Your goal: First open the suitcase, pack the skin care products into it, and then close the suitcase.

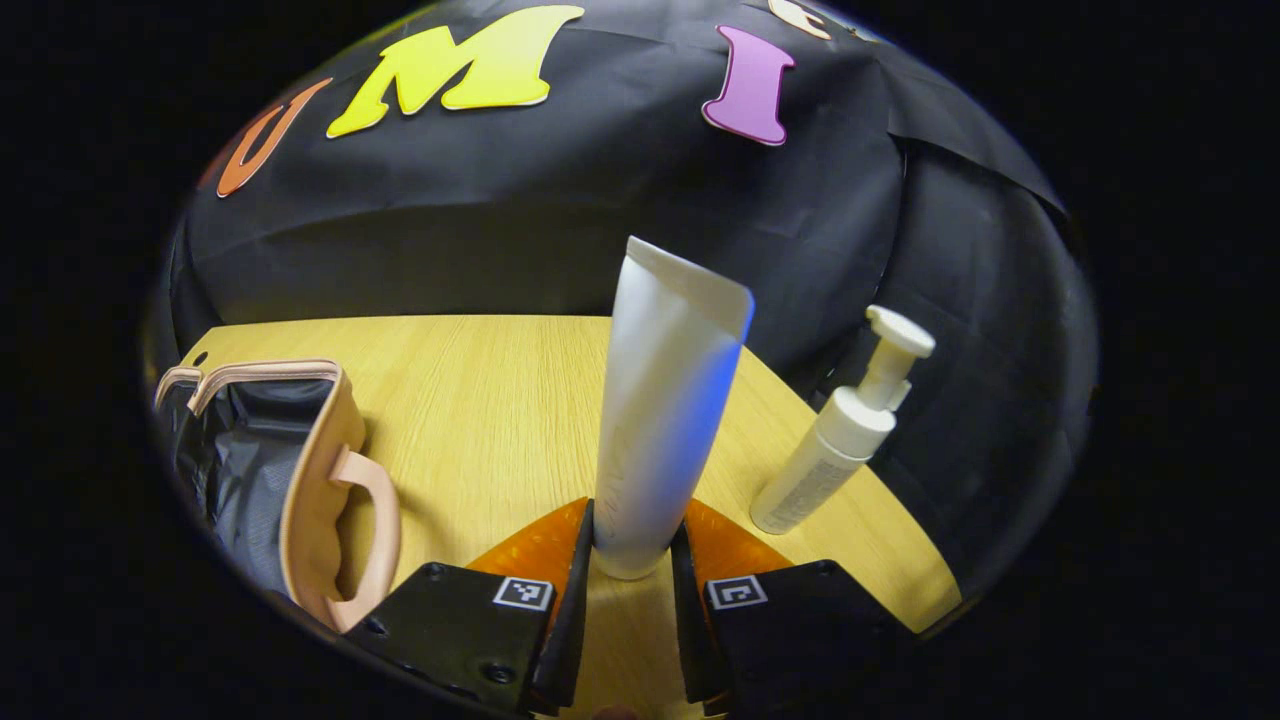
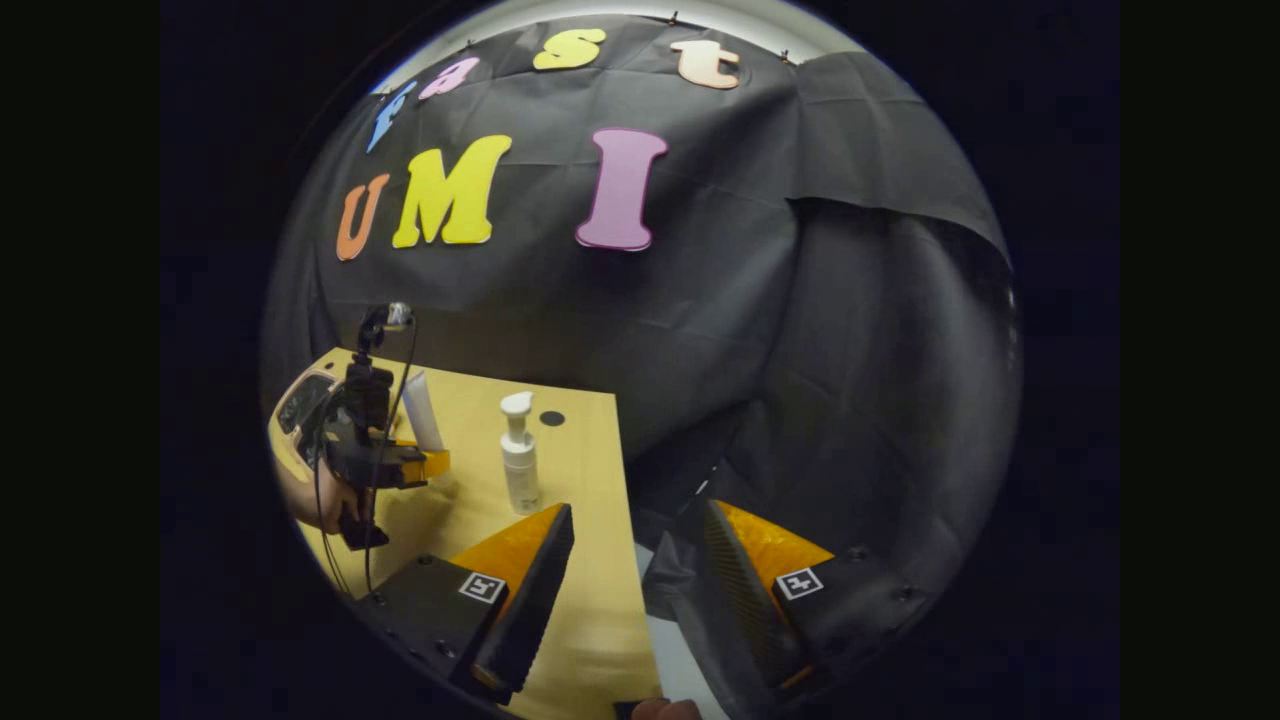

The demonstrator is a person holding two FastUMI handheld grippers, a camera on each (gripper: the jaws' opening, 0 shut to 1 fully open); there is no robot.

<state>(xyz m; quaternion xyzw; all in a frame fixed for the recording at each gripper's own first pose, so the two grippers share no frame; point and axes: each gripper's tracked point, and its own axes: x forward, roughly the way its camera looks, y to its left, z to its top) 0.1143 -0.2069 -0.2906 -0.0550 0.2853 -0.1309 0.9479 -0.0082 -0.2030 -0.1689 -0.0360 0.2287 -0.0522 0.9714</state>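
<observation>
My left claw [image 1: 632, 560] pinches the white tube [image 1: 665, 410] upright near its cap, probably bound for the open suitcase [image 1: 300, 470]; my right claw [image 2: 630, 580] waits spread.

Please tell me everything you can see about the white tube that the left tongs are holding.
The white tube is a smooth, plastic-looking squeeze tube. It stands nearly upright, cap end down and flat crimped end up, leaning slightly. The left tongs grip it near its lower end, both fingers pressed against its sides. It is over the wooden table, between the open suitcase and the pump bottle.
</observation>
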